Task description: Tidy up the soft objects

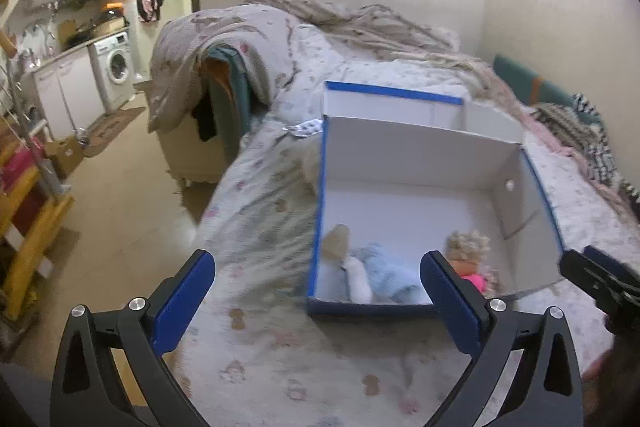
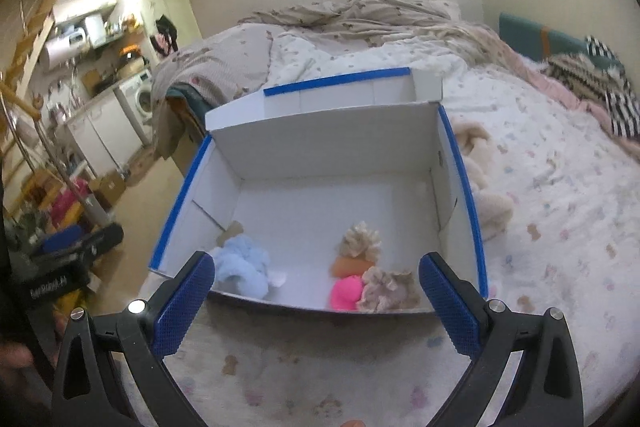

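An open white box with blue edges (image 1: 416,155) (image 2: 336,147) stands on the bed. Inside lie a light blue plush toy (image 1: 384,271) (image 2: 244,267) and a curly blond doll in pink (image 1: 470,255) (image 2: 356,267). A cream plush toy (image 2: 486,199) lies on the bed beside the box's right wall; in the left wrist view it shows blurred at the box's left side (image 1: 310,163). My left gripper (image 1: 318,291) is open and empty before the box. My right gripper (image 2: 316,291) is open and empty at the box's near wall.
The bed has a floral sheet (image 2: 560,207) and rumpled blankets (image 1: 360,23) at the far end. Striped cloth (image 2: 600,83) lies at the far right. A blister pack (image 1: 306,127) lies by the box. A kitchen nook with a washing machine (image 1: 116,67) is at left.
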{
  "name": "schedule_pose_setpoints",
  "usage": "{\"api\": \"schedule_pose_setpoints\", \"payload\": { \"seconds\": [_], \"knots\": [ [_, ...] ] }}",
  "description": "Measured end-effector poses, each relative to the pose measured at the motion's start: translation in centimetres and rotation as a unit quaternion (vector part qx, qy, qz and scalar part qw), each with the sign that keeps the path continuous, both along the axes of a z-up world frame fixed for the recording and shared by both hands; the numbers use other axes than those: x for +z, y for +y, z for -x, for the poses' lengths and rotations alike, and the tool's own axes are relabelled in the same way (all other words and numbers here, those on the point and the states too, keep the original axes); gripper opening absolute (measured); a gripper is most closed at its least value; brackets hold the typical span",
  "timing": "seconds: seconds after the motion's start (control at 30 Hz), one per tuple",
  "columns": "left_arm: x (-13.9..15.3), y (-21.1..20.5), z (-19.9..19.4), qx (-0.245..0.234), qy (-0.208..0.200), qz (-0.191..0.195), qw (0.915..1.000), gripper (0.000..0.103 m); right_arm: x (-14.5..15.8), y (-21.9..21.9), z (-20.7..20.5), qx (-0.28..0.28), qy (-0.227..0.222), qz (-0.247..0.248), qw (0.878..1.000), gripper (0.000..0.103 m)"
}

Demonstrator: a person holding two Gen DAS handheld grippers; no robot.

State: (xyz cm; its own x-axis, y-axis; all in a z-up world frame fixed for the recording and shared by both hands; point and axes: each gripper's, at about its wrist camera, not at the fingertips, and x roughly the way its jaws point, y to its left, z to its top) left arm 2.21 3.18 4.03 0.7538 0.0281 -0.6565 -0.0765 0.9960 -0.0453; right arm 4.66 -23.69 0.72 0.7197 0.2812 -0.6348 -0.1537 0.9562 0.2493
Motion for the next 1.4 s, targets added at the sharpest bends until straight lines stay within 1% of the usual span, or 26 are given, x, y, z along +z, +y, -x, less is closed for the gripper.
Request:
{"api": "schedule_pose_setpoints", "payload": {
  "seconds": [0.03, 0.1, 0.23, 0.33, 0.43, 0.77, 1.4],
  "knots": [
    [-0.1, -0.2, 0.1, 0.0, 0.0, 0.001, 1.0, 0.102, -0.1, -0.2, 0.2, -0.004, 0.0, -0.011, 1.0, 0.103],
    [-0.4, -0.9, -0.1, -0.002, -0.004, -0.008, 1.0, 0.102, -0.3, -0.3, 0.4, -0.016, -0.002, -0.008, 1.0, 0.103],
    [-1.0, -2.3, -1.0, -0.006, -0.013, -0.039, 0.9991, 0.102, -0.4, 0.7, -0.1, -0.019, -0.019, 0.036, 0.999, 0.103],
    [-2.0, -2.8, -1.9, -0.003, -0.003, -0.057, 0.9984, 0.102, -0.7, 1.1, -0.7, -0.027, -0.022, 0.052, 0.998, 0.103],
    [-2.5, -2.5, -2.5, -0.001, 0.012, -0.044, 0.9989, 0.102, -1.0, 1.2, -1.1, -0.029, -0.015, 0.058, 0.998, 0.103],
    [-2.0, -2.6, -1.9, -0.001, -0.001, -0.047, 0.9989, 0.102, -1.1, 1.3, -1.1, -0.03, -0.011, 0.056, 0.998, 0.103],
    [-1.7, -2.5, -1.9, 0.002, 0.001, -0.046, 0.9989, 0.102, -1.2, 1.0, -1.1, -0.037, -0.007, 0.056, 0.998, 0.103]
  ]
}}
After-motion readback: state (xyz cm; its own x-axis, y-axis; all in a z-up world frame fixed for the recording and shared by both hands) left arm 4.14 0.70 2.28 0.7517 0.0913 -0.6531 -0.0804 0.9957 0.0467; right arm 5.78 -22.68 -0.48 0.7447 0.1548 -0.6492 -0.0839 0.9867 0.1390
